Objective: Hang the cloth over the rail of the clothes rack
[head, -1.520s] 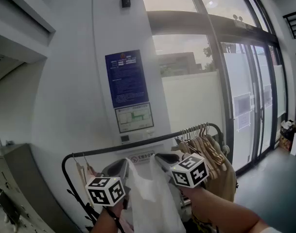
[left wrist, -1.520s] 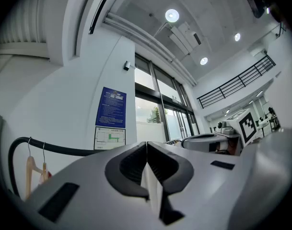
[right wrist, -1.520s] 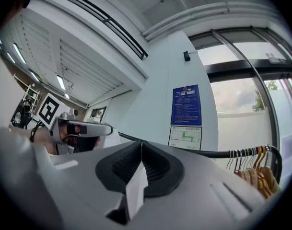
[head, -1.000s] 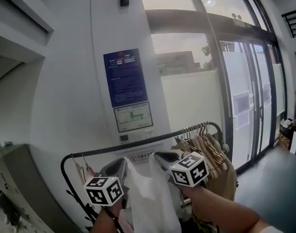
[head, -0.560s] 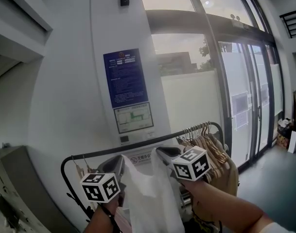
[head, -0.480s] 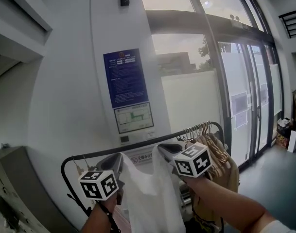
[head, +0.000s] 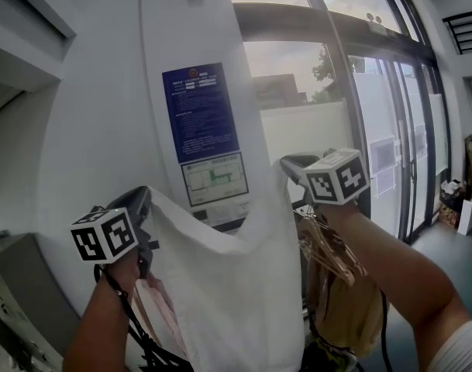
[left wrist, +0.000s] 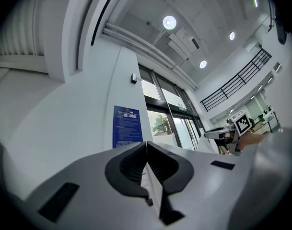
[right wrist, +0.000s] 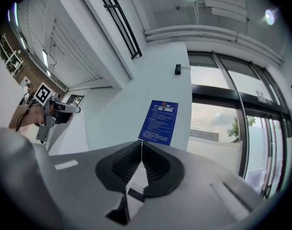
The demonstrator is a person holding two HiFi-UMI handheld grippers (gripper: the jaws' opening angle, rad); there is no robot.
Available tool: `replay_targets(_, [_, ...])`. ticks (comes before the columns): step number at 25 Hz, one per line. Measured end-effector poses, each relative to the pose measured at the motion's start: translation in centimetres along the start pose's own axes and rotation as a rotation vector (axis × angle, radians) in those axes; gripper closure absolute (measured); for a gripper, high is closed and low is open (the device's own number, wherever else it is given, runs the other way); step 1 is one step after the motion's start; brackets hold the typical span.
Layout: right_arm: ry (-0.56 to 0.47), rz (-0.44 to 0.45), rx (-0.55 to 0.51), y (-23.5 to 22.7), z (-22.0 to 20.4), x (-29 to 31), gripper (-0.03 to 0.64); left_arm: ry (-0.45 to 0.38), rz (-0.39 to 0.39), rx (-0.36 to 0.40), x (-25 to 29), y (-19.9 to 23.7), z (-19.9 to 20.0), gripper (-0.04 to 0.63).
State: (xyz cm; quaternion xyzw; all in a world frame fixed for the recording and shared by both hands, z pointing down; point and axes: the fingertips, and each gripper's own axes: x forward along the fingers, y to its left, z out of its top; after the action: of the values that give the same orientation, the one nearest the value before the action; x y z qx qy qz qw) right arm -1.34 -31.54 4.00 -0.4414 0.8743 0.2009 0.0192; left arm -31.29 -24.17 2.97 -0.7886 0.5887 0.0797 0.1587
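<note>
A white cloth (head: 229, 289) hangs spread between my two grippers, high in front of the wall. My left gripper (head: 146, 198) is shut on its upper left corner, and my right gripper (head: 287, 163) is shut on its upper right corner. In the left gripper view the jaws (left wrist: 146, 143) pinch a thin fold of cloth (left wrist: 150, 186). The right gripper view shows the same at its jaws (right wrist: 141, 143), with cloth (right wrist: 132, 178) between the pads. The rack's rail is hidden behind the cloth. Wooden hangers (head: 327, 248) on the rack show at the right.
Tan garments (head: 350, 310) hang on the rack's right end, under my right forearm. A blue notice (head: 201, 111) is on the white pillar behind. Glass doors (head: 406, 146) stand to the right, a grey cabinet (head: 18, 301) at the lower left.
Both grippers have risen and moved apart, left going left and right going up and right. The cloth is now lifted and stretched wide, covering the rail that showed before.
</note>
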Motion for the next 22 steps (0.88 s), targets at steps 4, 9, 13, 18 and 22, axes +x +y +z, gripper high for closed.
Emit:
replay_targets(4, [0.004, -0.056, -0.028, -6.2, 2.0, 3.8, 0.606, -0.013, 0.063, -0.022, 3.0, 4.8, 2.9, 0.586])
replay_targets(9, [0.023, -0.069, -0.061, -12.5, 2.6, 11.0, 0.606, -0.025, 0.162, -0.032, 8.2, 9.4, 3.7, 0.586])
replay_targets(13, [0.019, -0.048, -0.062, -16.5, 1.9, 17.2, 0.606, -0.013, 0.252, -0.041, 12.1, 13.2, 2.6, 0.586])
replay_targets(18, [0.054, 0.001, -0.055, -19.9, -1.6, 24.9, 0.606, 0.028, 0.352, -0.018, 16.1, 18.1, 0.7, 0.586])
replay_targets(22, [0.085, 0.029, -0.058, -21.0, -4.4, 29.7, 0.606, 0.089, 0.364, -0.006, 18.6, 21.0, -1.7, 0.586])
